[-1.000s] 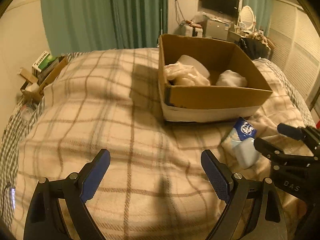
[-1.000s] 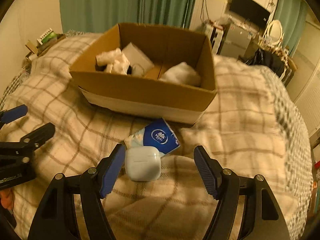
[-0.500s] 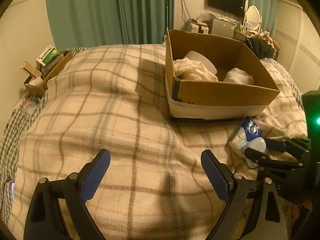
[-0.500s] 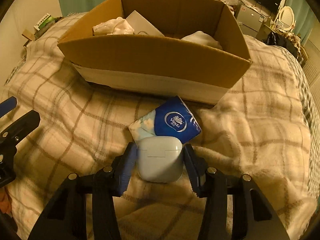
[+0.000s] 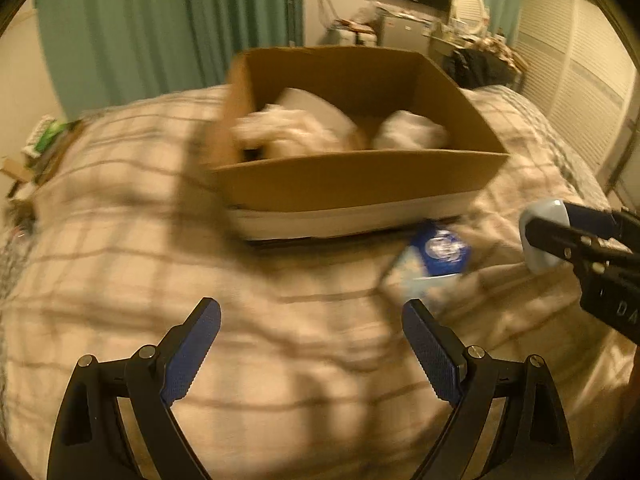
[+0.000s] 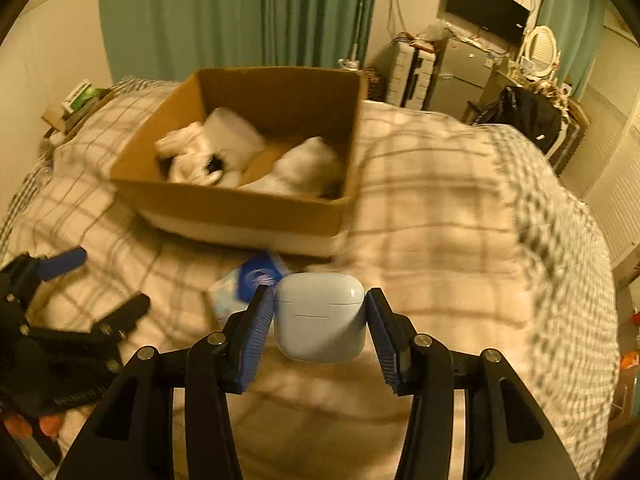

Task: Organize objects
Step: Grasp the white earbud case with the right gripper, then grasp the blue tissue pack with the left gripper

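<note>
Your right hand-held gripper clamps earbud case above bed, near box; your left hand-held gripper gapes wide, empty.

Left wrist view: low over the plaid blanket, facing the cardboard box near ahead.
Right wrist view: higher, right of it, facing the same box.
Shared: box, blanket, tissue packet.

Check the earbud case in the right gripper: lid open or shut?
Shut. The earbud case shows only a thin closed seam near its top, clamped between the right gripper fingers above the blanket.
</note>
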Demonstrator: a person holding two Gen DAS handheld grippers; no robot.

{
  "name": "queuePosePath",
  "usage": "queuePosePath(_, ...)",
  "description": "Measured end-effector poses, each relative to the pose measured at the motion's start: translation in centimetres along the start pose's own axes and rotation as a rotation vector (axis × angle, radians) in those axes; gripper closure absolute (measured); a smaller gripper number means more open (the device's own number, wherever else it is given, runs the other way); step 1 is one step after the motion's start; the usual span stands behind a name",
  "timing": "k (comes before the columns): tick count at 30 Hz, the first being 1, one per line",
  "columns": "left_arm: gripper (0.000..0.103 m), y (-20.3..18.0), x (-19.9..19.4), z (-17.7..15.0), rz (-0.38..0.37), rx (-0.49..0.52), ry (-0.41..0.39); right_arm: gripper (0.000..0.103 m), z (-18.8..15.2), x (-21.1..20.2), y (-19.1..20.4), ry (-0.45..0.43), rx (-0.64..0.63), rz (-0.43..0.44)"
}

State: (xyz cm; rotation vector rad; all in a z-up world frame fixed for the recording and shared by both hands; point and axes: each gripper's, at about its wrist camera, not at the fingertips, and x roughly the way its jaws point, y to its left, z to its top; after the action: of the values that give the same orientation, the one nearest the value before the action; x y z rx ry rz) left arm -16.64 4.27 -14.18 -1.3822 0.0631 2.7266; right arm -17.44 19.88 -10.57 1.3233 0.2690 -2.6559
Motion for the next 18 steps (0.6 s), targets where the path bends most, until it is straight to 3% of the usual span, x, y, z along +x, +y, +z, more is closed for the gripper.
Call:
queuePosePath(10,0.009,-5.9,5.3,1.4,-0.069,0.112,0.056,0.056,-0.8,3.0,-2.7,0.036,0.09,0.063)
queuePosePath(13,0.024,-6.4,6.8,1.6,-0.105,0.121,0.089,0.056,-0.9,3.3,-2.9,0.034,0.106,0.08)
queuePosePath(15,0.04,-6.4,7.5,1.6,-0.16,0.118,0.115,0.056,-1.1,3.4,-3.1,0.037,0.119,0.086)
queuePosePath(18,0.044,-6.4,7.1,1.4,-0.163,0.132,0.102,0.056,-1.3,3.5,-3.2,0.038,0.131,0.087)
